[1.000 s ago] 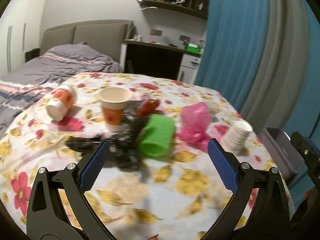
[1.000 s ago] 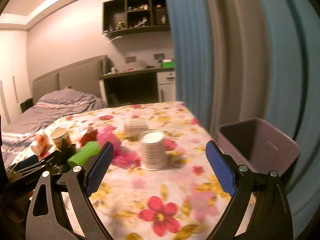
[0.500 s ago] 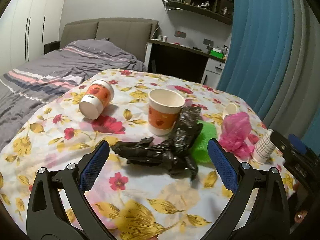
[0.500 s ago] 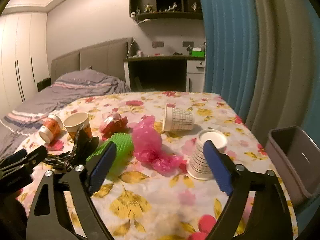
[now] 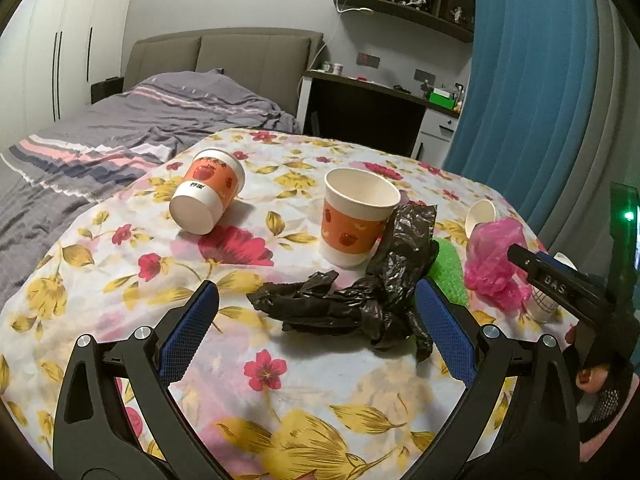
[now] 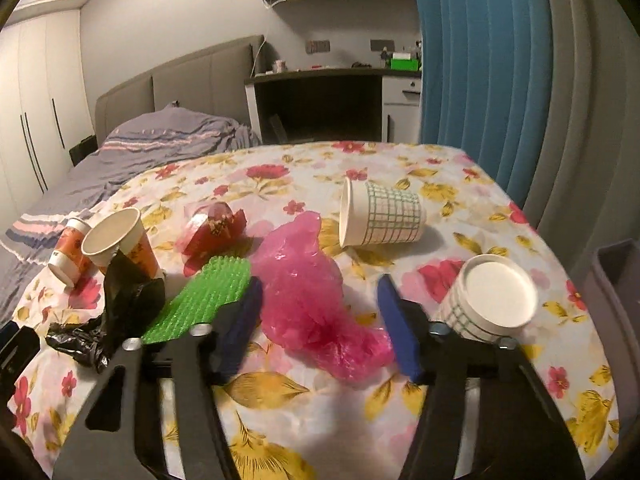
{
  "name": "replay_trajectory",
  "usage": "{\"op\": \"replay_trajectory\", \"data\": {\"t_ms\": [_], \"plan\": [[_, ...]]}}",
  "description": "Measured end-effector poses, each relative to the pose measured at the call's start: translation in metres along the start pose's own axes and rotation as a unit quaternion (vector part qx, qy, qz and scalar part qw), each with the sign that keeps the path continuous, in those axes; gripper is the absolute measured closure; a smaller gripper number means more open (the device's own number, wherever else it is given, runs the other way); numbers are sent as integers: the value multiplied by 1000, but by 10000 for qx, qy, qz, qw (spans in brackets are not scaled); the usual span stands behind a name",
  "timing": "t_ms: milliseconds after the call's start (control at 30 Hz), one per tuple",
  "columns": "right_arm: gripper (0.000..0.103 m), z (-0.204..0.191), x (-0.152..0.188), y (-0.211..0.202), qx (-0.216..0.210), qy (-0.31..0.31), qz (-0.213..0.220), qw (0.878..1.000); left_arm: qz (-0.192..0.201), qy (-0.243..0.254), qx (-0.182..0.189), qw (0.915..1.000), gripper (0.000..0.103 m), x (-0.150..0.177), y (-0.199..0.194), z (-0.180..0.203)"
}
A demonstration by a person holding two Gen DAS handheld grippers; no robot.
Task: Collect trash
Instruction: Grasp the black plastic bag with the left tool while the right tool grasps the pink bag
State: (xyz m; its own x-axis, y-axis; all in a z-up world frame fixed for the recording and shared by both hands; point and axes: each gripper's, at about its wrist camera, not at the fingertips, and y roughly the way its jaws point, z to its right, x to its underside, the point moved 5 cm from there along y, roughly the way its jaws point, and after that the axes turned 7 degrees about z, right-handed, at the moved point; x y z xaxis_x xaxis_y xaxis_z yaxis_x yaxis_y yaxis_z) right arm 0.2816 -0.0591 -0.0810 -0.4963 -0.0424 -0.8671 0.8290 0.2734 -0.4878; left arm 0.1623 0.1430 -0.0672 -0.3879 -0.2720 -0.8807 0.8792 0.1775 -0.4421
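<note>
Trash lies on a floral tablecloth. A crumpled black bag (image 5: 352, 300) lies just ahead of my open, empty left gripper (image 5: 316, 328). An upright orange paper cup (image 5: 356, 216) stands behind it and a second orange cup (image 5: 208, 196) lies on its side to the left. My right gripper (image 6: 320, 324) is open, its fingers on either side of a pink plastic bag (image 6: 312, 292) without gripping it. A green spiky sheet (image 6: 208, 296) lies left of the pink bag. A checked cup (image 6: 380, 214) lies tipped behind and another (image 6: 490, 300) stands upside down at right.
A red wrapper (image 6: 216, 228) lies behind the green sheet. A grey bin (image 6: 618, 300) stands off the table's right edge. A bed (image 5: 120, 120) is at the left, a desk (image 5: 372, 116) behind, blue curtains (image 5: 540, 92) at the right.
Both grippers have come lower and closer to the table. The left one now faces the black bag. The right one has moved in around the pink bag, with its fingers narrower.
</note>
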Motion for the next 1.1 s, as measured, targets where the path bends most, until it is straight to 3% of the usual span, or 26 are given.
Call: {"op": "replay_trajectory", "data": {"t_ms": [100, 200, 600, 800, 1000, 1067, 1100], "plan": [[93, -3, 6, 7, -51, -76, -184, 9998, -32, 0, 63, 10000, 6, 1, 2, 0], [102, -5, 7, 0, -99, -99, -108, 9998, -78, -4, 164, 9998, 6, 3, 4, 3], [102, -1, -7, -74, -415, 124, 675, 9968, -327, 378, 444, 9978, 8, 9, 24, 38], [102, 5, -4, -96, -530, 156, 759, 9956, -714, 695, 433, 9941, 30, 18, 49, 53], [102, 11, 2, -109, -587, 136, 791, 9950, -1040, 711, 435, 9911, 54, 25, 60, 54], [102, 11, 3, -112, -595, 126, 802, 9949, -1037, 666, 476, 9912, 71, 26, 57, 51], [102, 11, 4, -114, -597, 126, 808, 9949, -1031, 646, 480, 9914, 74, 26, 56, 50]]}}
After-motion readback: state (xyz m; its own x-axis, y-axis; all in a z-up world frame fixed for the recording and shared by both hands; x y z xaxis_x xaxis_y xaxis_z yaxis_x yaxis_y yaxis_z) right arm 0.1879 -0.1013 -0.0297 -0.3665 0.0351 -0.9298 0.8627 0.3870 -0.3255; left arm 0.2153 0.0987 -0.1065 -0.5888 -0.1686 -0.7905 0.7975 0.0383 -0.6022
